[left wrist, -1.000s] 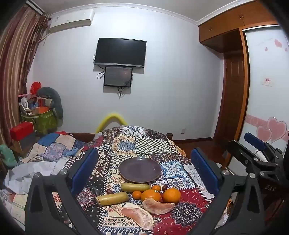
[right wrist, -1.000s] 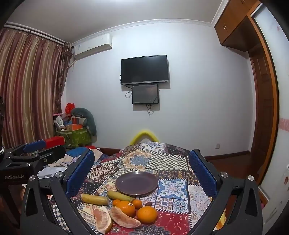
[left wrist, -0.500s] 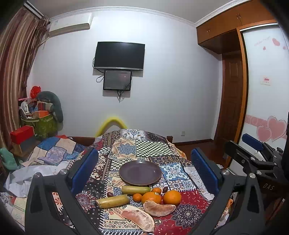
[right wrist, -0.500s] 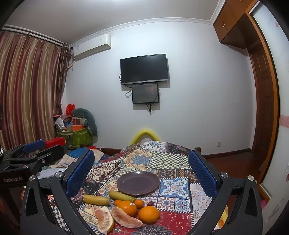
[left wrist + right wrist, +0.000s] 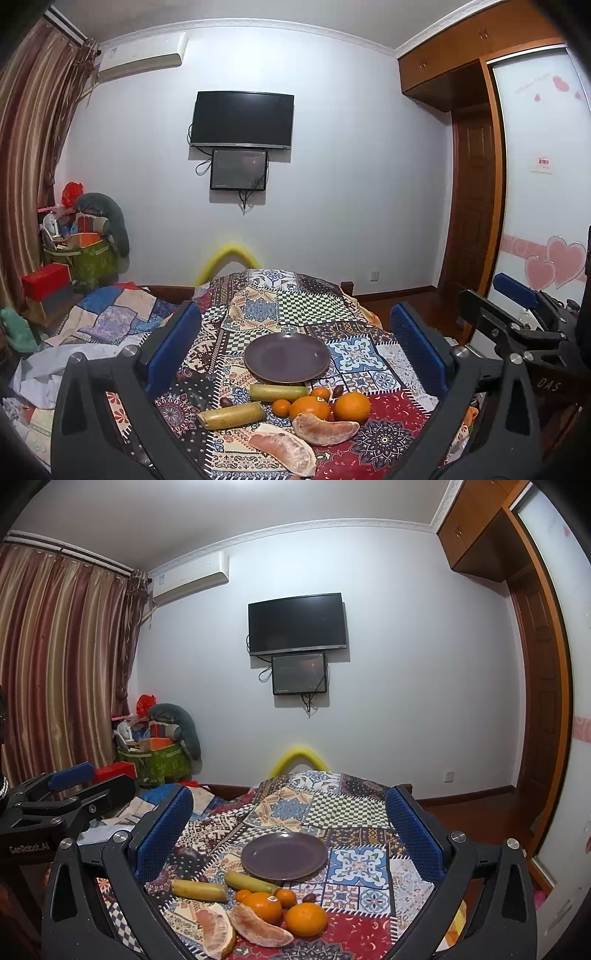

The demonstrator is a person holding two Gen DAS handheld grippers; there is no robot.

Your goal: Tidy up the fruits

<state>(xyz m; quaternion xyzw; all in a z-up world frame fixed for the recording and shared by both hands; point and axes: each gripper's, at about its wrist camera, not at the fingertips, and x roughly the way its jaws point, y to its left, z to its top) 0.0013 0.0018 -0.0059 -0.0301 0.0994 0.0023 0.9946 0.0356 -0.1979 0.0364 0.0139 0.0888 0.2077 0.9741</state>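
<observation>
A dark purple plate point(image 5: 287, 356) point(image 5: 284, 856) sits bare on the patchwork cloth. In front of it lie two peeled banana pieces point(image 5: 232, 415) point(image 5: 199, 890), two large oranges point(image 5: 351, 406) point(image 5: 306, 919), small tangerines point(image 5: 282, 407), two pomelo segments point(image 5: 325, 430) point(image 5: 260, 930) and dark dates point(image 5: 337, 391). My left gripper point(image 5: 295, 325) hovers above and short of the fruit, open, with nothing between its blue pads. My right gripper point(image 5: 288, 808) hangs alongside it, also open and holding nothing. Each gripper shows at the edge of the other's view.
The patchwork cloth point(image 5: 280, 310) covers a raised surface that drops off at the right toward a wooden floor point(image 5: 472, 812). A cluttered quilt and white sheet point(image 5: 92, 321) lie to the left. A TV point(image 5: 242, 120) hangs on the far wall.
The left wrist view has tilted up a little, so the plate and fruit sit slightly lower in frame. The right gripper has barely moved. Both stay open.
</observation>
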